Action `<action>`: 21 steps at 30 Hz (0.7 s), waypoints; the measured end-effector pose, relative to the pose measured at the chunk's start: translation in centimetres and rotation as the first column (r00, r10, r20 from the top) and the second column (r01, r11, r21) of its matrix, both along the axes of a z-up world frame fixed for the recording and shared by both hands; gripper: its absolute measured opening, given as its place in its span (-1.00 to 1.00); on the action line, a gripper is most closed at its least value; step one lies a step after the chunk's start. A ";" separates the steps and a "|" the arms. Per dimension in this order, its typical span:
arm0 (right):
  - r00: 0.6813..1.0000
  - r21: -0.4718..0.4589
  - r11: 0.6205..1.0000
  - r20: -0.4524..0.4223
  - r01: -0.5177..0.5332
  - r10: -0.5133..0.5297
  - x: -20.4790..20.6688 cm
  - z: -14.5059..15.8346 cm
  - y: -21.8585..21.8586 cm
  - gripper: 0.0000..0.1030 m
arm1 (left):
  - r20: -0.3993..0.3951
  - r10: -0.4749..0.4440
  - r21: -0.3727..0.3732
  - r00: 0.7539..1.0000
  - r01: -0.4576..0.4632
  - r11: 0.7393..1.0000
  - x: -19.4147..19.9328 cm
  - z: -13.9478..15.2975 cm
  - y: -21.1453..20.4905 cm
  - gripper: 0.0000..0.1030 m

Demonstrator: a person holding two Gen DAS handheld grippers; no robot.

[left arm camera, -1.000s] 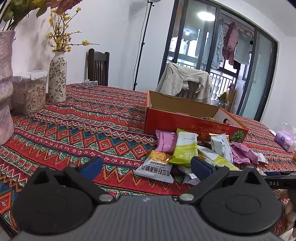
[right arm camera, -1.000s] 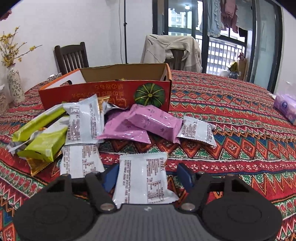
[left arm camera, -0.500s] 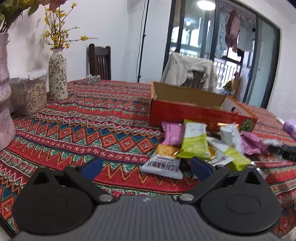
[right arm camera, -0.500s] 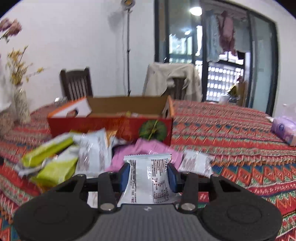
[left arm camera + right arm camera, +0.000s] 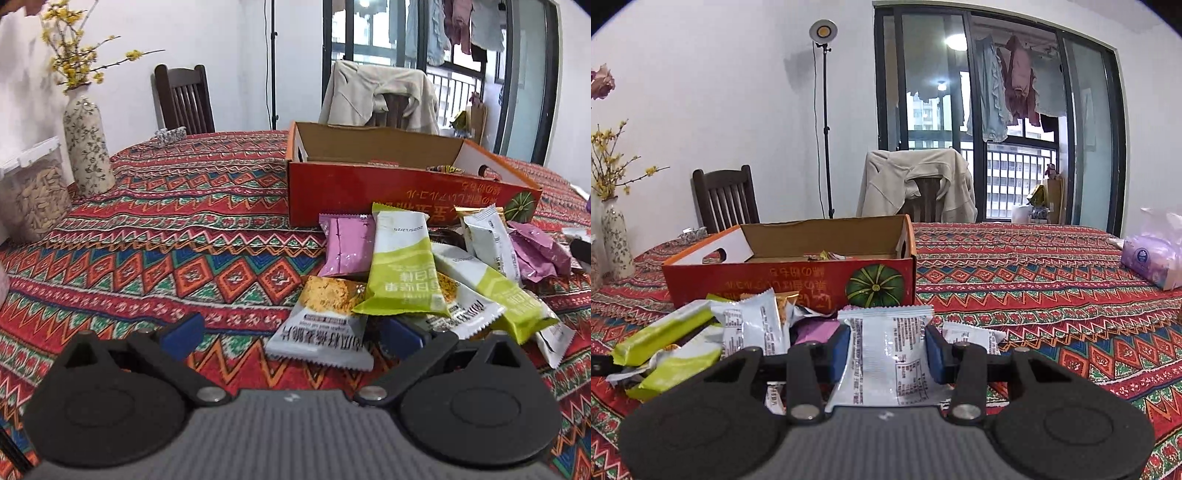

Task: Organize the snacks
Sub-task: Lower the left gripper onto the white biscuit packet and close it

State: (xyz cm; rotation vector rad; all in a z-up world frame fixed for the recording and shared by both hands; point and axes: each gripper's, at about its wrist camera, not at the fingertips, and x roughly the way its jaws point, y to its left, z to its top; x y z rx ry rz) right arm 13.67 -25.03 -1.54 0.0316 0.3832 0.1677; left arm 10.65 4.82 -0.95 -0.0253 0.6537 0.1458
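A pile of snack packets lies on the patterned tablecloth in front of an open red cardboard box (image 5: 402, 192) (image 5: 798, 280). My right gripper (image 5: 886, 350) is shut on a silver-white snack packet (image 5: 886, 354) and holds it lifted above the pile, facing the box. My left gripper (image 5: 291, 332) is open and low over the table. A white and orange packet (image 5: 321, 325) lies just ahead of it, between the fingertips. Green packets (image 5: 402, 273) and pink packets (image 5: 347, 247) lie beyond.
A floral vase (image 5: 86, 147) and a clear container of snacks (image 5: 31, 195) stand at the left. A pale purple tissue pack (image 5: 1152, 258) lies at the right. Chairs (image 5: 726, 197) stand behind the table.
My right gripper closed on the silver-white packet and lifted it off the table. My left gripper moved forward and right toward the pile, staying open.
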 end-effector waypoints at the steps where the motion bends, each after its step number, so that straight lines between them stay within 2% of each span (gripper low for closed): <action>1: 1.000 -0.002 1.000 0.003 0.000 0.000 -0.1 0.0 0.0 -0.18 | -0.007 0.002 0.004 1.000 -0.002 1.000 0.4 -0.1 -0.1 1.00; 8: 1.000 -0.004 1.000 0.008 -0.002 0.002 -0.1 0.0 0.1 -0.17 | -0.046 0.014 0.024 0.999 -0.013 1.000 2.6 -0.8 -0.2 1.00; 13: 1.000 0.000 1.000 0.011 -0.002 0.002 -0.3 0.0 0.0 -0.17 | -0.098 0.019 -0.029 0.995 -0.022 0.999 3.6 -1.4 0.6 1.00; 21: 1.000 0.005 1.000 0.012 -0.001 0.001 -0.2 0.0 0.0 -0.16 | -0.134 0.013 -0.033 0.991 -0.017 0.999 4.1 -1.2 0.8 1.00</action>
